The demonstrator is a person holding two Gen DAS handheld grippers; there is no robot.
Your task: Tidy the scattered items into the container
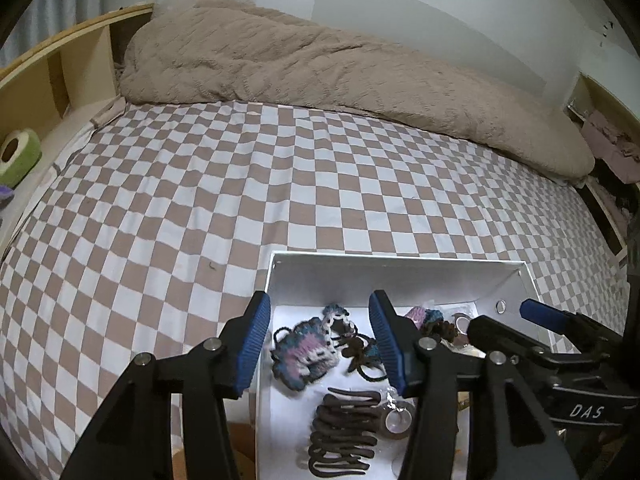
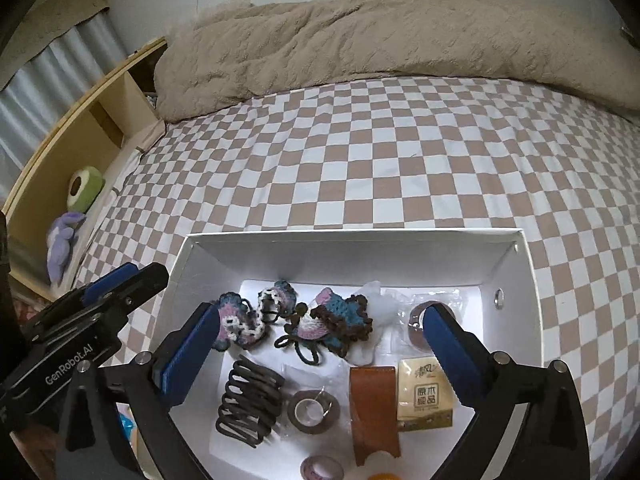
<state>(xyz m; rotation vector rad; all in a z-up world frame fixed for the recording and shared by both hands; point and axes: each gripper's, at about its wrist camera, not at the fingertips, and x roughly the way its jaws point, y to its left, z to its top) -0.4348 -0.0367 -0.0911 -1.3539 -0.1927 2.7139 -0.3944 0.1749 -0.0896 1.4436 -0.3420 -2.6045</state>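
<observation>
Both grippers, left (image 1: 320, 344) and right (image 2: 320, 356), hover with jaws released, holding nothing, over white box (image 2: 516, 280); hair ties (image 2: 340, 320), clip (image 2: 250, 398) inside; drop step looks finished; next: withdraw, check bedspread (image 2: 360, 160).

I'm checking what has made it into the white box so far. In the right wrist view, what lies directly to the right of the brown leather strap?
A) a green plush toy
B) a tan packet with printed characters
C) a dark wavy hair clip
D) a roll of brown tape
B: inside the white box, the tan packet lies right beside the brown leather strap, on its right.
</observation>
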